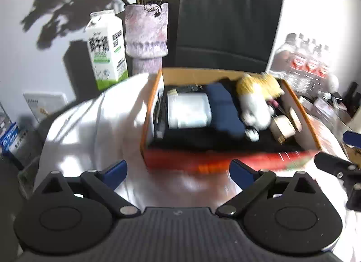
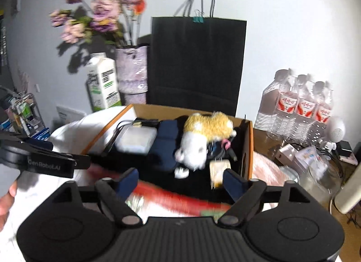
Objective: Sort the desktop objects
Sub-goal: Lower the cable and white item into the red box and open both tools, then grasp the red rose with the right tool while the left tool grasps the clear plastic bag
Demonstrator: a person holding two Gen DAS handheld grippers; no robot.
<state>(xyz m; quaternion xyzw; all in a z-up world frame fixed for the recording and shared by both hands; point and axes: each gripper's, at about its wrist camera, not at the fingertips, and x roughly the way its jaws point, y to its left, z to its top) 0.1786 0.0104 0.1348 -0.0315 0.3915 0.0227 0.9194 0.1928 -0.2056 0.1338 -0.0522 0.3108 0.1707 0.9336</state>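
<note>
An open orange cardboard box (image 1: pixel 225 161) (image 2: pixel 248 146) stands on the white cloth. Inside lie a yellow-and-white plush toy (image 1: pixel 257 99) (image 2: pixel 203 135), a dark blue folded item (image 1: pixel 223 108) (image 2: pixel 167 144), a pale translucent case (image 1: pixel 188 110) (image 2: pixel 135 141), black cables and small beige things (image 1: pixel 283 127) (image 2: pixel 217 171). My left gripper (image 1: pixel 177 175) is open just in front of the box's red front wall, with nothing between its blue pads. My right gripper (image 2: pixel 180 183) is open over the box's near edge, also empty. The left gripper's body (image 2: pixel 38 160) shows at the left of the right wrist view.
Behind the box stand a black paper bag (image 1: pixel 227 27) (image 2: pixel 196 63), a lilac vase with flowers (image 1: pixel 146 29) (image 2: pixel 133 70) and a milk carton (image 1: pixel 106 47) (image 2: pixel 102 81). Water bottles (image 2: pixel 302 106) (image 1: pixel 304 61), a small speaker and cables crowd the right. Boxes and a rack (image 2: pixel 22 113) stand at the left.
</note>
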